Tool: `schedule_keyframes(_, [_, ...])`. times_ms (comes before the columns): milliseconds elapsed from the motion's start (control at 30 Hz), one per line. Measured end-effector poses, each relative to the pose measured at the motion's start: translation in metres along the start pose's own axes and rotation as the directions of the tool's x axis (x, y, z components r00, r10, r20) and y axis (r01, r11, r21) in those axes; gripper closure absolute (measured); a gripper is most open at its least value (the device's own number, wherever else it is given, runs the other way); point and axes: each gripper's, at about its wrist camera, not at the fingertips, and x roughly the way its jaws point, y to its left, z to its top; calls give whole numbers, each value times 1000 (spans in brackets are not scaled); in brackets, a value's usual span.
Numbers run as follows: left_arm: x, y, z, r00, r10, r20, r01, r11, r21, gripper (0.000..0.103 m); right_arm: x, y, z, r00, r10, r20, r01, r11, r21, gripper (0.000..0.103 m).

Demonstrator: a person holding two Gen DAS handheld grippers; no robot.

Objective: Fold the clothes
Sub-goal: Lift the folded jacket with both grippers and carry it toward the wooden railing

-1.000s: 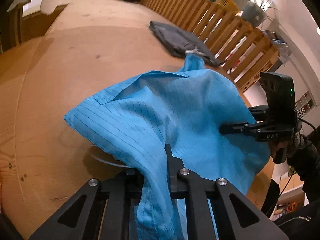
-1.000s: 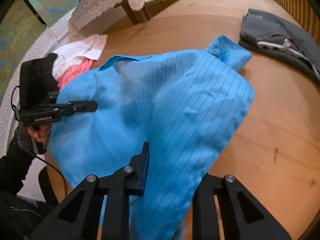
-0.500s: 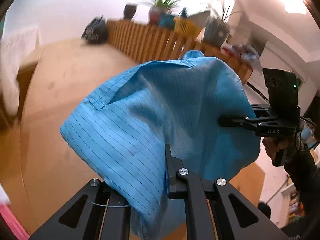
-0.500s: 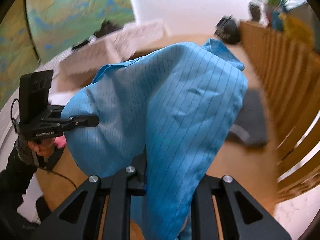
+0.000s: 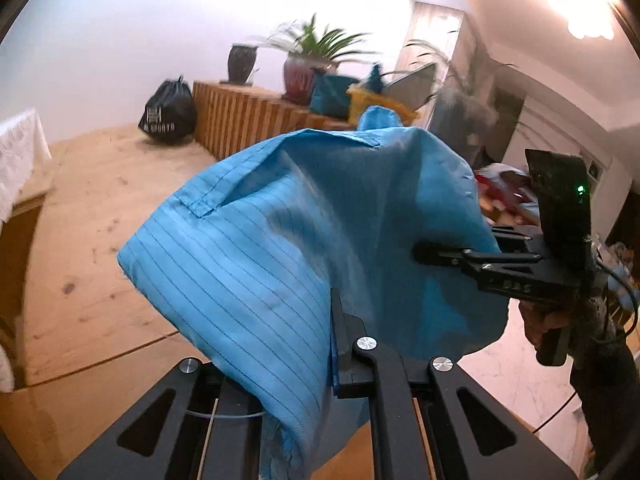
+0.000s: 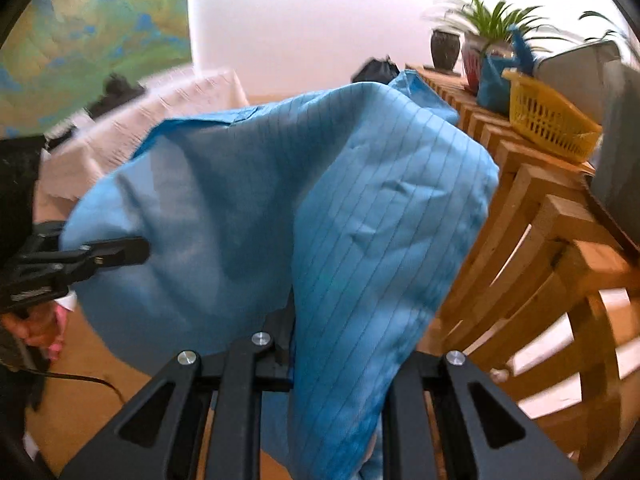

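Note:
A light-blue pinstriped garment (image 5: 280, 240) hangs bunched in the air above the wooden table (image 5: 88, 248). My left gripper (image 5: 326, 316) is shut on one edge of it; cloth drapes over the left finger and hides it. In the left wrist view my right gripper (image 5: 424, 249) pinches the garment's far right side, held by a person's hand (image 5: 540, 320). In the right wrist view the garment (image 6: 380, 220) falls over my right gripper (image 6: 308, 320), which is shut on a fold. My left gripper (image 6: 132, 250) bites the cloth at the left there.
A slatted wooden rail (image 6: 528, 240) runs along the table's right side, carrying potted plants (image 5: 308, 64) and a yellow basket (image 6: 548, 124). A black bag (image 5: 168, 114) sits at the far end. A white lace cloth (image 5: 16, 152) hangs at the left.
Both grippers have risen with the blue garment, lifting it off the table. Both views have tilted up toward the wall and plants, and the grey garment has left view.

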Motion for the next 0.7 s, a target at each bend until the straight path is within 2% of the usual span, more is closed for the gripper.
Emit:
schedule_keyframes(133, [50, 13, -11, 998, -18, -58, 17, 1000, -17, 94, 77, -18, -6, 989, -89, -119, 84, 996, -43, 87])
schedule_keyframes(200, [81, 23, -14, 996, -5, -94, 2, 1000, -27, 94, 105, -24, -9, 982, -110, -153, 104, 994, -45, 87])
schedule_keyframes(300, [117, 48, -22, 992, 3, -127, -12, 997, -76, 94, 150, -22, -20, 964, -150, -219, 129, 986, -106, 85])
schedule_keyframes(367, [143, 66, -26, 985, 29, -168, -48, 993, -110, 89, 172, -21, -25, 946, -197, -256, 163, 975, -149, 77])
schedule_keyframes(433, [164, 84, -30, 963, 121, -239, -157, 978, -139, 58, 187, -26, -28, 912, -292, -289, 243, 950, -194, 42])
schedule_keyframes(467, [174, 95, -32, 944, 175, -280, -224, 962, -157, 55, 195, -29, -30, 890, -339, -304, 282, 934, -219, 41])
schedule_keyframes(533, [180, 114, -31, 936, 185, -301, -258, 940, -222, 58, 192, -37, -31, 882, -363, -301, 310, 927, -209, 41])
schedule_keyframes(567, [174, 120, -30, 942, 184, -281, -257, 934, -250, 58, 187, -41, -30, 882, -361, -301, 315, 929, -193, 41])
schedule_keyframes(667, [142, 128, -23, 961, 195, -198, -246, 927, -282, 58, 167, -49, -27, 841, -458, -290, 424, 889, -175, 41])
schedule_keyframes(700, [128, 125, -21, 961, 216, -171, -256, 932, -258, 58, 156, -45, -24, 839, -482, -253, 446, 875, -189, 41])
